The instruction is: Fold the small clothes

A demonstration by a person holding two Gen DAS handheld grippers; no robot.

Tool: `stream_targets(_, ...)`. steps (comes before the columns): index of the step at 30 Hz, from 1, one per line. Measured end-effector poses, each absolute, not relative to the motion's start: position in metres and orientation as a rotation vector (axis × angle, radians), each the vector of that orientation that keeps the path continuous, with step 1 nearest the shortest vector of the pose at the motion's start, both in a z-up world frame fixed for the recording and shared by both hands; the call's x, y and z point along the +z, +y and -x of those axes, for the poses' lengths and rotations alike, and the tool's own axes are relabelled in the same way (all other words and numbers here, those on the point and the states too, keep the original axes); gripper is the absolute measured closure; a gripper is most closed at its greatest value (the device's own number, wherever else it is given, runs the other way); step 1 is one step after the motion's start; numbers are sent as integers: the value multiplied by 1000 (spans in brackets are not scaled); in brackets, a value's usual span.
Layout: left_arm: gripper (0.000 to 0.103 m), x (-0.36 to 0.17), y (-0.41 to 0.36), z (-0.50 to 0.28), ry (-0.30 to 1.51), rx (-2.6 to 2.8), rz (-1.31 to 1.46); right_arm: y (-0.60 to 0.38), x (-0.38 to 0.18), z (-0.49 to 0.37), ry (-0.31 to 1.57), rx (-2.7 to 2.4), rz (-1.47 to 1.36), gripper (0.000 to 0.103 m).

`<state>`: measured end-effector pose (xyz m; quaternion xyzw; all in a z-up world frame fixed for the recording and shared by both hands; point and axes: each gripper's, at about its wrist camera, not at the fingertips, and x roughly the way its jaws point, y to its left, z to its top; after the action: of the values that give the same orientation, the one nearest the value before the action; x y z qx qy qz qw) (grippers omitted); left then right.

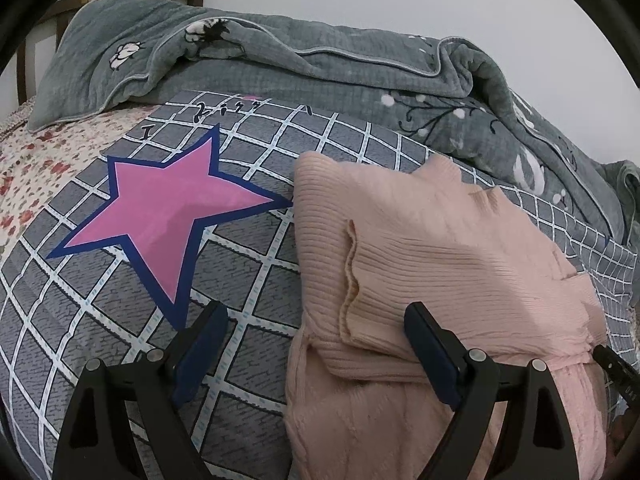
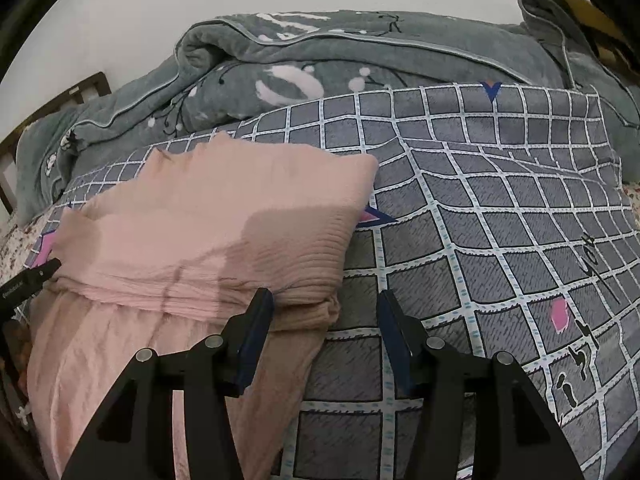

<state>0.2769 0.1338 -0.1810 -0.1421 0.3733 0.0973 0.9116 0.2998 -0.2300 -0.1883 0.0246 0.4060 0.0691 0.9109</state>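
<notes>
On the left, the left claw is spread wide and grasps nothing. In its own view one finger sits over the checked blanket at about seven o'clock. The other finger sits over the pink sweater at about five o'clock. The near left edge of the sweater runs up between the two fingers. So the sweater lies mostly to the right of this claw, from three to five o'clock. A big pink star is printed on the blanket at ten o'clock.

On the right, the right claw is about half spread and grasps nothing. The folded right corner of the sweater pokes in between its fingers. The rest lies off at ten o'clock. The sweater's fold runs side to side, from one claw to the other. Both claws look about as near to it.

Count: one sweater, two claws, one checked blanket, one gray quilt piled at twelve o'clock.
</notes>
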Motion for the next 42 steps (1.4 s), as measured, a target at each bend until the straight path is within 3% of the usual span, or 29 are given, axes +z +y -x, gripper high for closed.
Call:
stream_targets(16,15,-173,126,-242,699,91,302,-213,-180,-276,814,248,49,50)
stream_targets(23,15,-168,110,-198,674,-36,297,-209,-158,-225,660,226,31,49)
stream_targets(32,15,-172,94,-115,652,-116,247,-213,-165,-111,638,181,66,49)
stream_targets(42,15,-180,88,-43,739,-122,192,-242,-177,-39,708,276,-139,49)
